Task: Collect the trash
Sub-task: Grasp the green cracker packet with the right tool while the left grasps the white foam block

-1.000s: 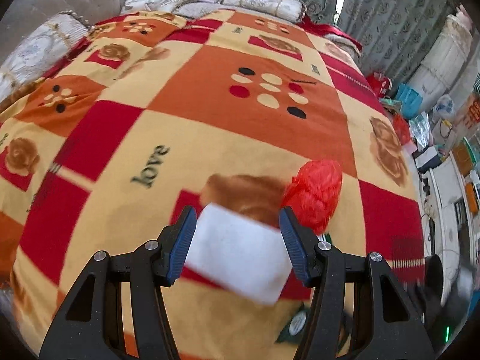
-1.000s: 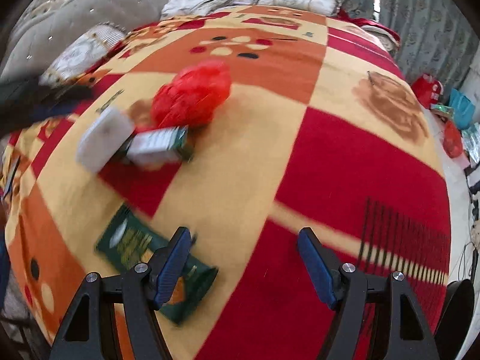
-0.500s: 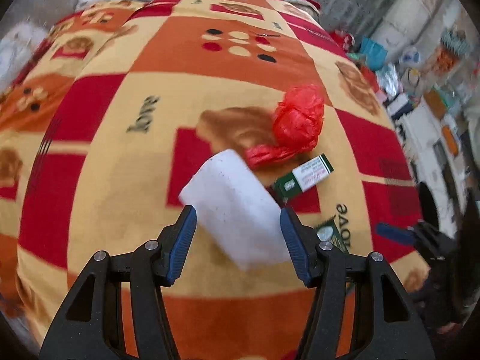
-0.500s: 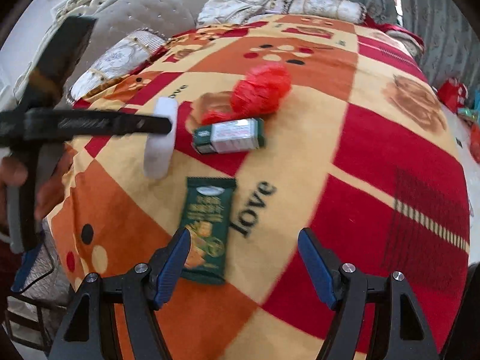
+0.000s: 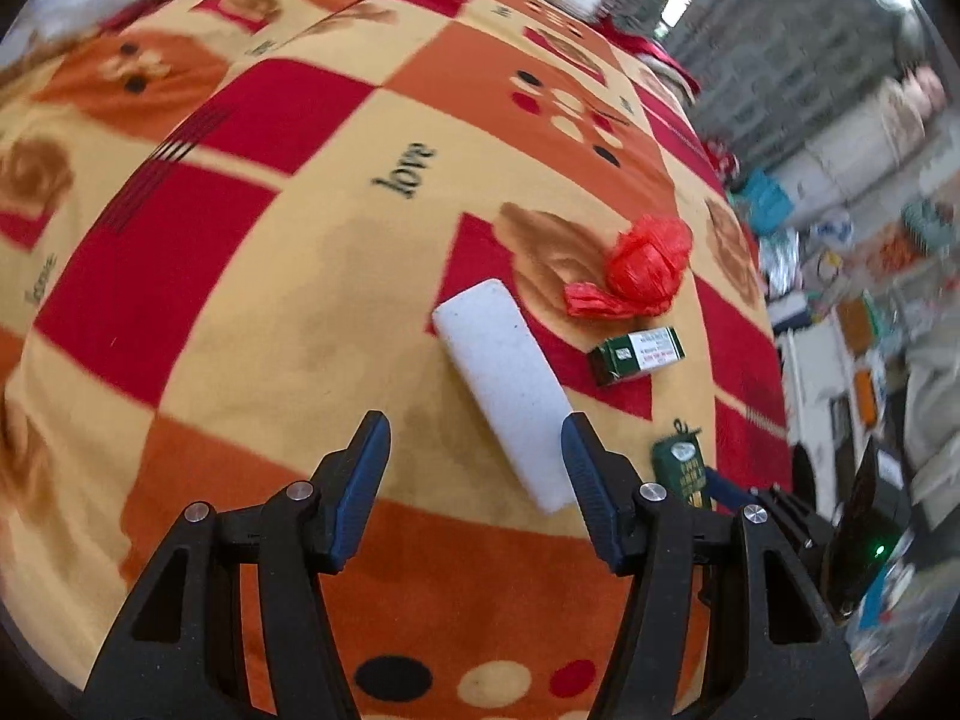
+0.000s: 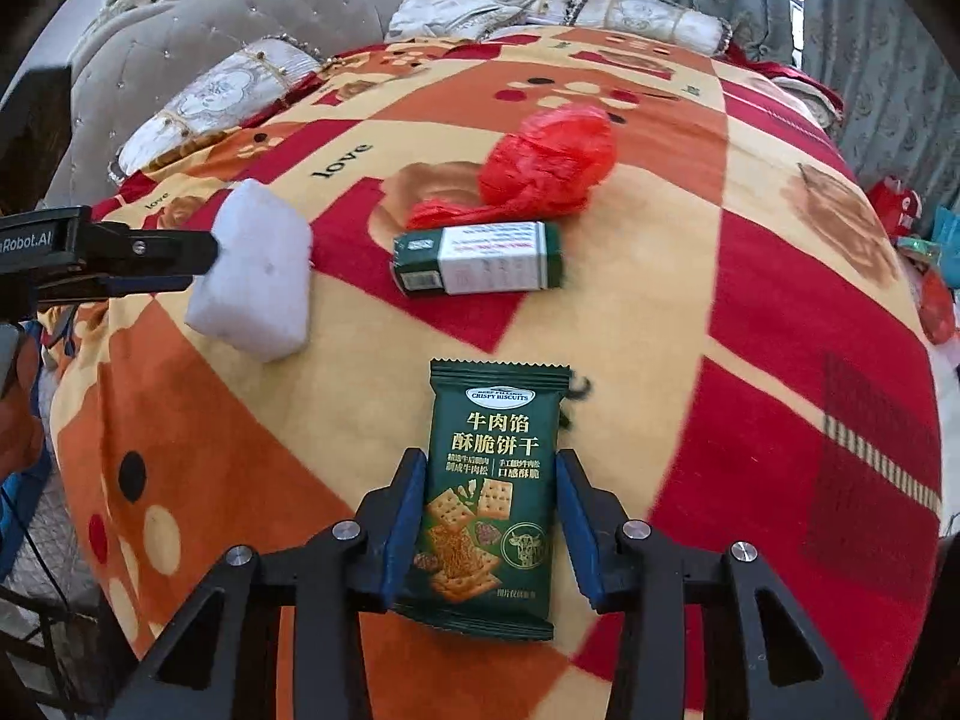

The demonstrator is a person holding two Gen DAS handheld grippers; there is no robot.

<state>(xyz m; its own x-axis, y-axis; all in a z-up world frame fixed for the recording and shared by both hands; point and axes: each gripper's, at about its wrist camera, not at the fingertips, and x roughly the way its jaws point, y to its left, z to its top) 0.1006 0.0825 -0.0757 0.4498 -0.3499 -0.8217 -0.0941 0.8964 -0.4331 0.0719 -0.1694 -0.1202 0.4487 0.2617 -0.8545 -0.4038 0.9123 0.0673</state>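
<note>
In the right wrist view my right gripper [image 6: 492, 504] is closing on a green biscuit packet [image 6: 492, 480]. The packet lies flat on the blanket and the blue pads touch both its long edges. Beyond it lie a green-and-white carton [image 6: 480, 258] and a crumpled red plastic bag [image 6: 549, 159]. My left gripper [image 5: 477, 468] is open over a white foam block [image 5: 504, 384]. The block's near end lies by the right pad, and the left pad stands well apart from it. From the right wrist camera, the left gripper [image 6: 201, 267] sits at the end of the block [image 6: 252, 282].
Everything lies on a bed under a red, orange and yellow checked blanket [image 6: 780, 300]. Pillows [image 6: 228, 96] and a padded headboard [image 6: 210, 18] stand at the far end. Bags and clutter [image 5: 840, 276] crowd the floor beside the bed.
The left gripper swung sideways, and the white block now lies by its right pad instead of filling the gap. The right gripper moved over the biscuit packet and its jaws narrowed onto it.
</note>
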